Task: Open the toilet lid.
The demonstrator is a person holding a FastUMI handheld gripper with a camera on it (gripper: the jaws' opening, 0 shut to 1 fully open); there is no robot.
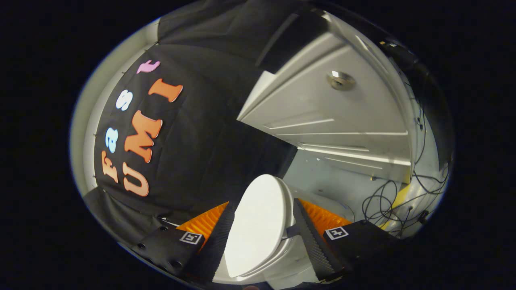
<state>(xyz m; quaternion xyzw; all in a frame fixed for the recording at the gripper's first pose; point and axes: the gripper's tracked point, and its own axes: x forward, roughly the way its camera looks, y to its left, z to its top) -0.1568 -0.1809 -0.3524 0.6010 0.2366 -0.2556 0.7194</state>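
Toilet lid (pixel 258 225), lower centre of frame: apparently raised partway, between the fingers of the gripper (pixel 264 245). Fingers spread, seemingly not pressing it. White door (pixel 334 121), upper right; opening unfinished.

Glossy smooth toilet lid (pixel 258 225); ridged tongs (pixel 264 241) pads (pixel 312 237).

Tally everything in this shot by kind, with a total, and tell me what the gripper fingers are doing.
Toilet lid: 1, lying between the spread fingers
Door: 1
Round door knob: 1
Tangle of cables: 1, strands uncountable
Gripper: 1, open, neither finger pressing the lid
Total: 5
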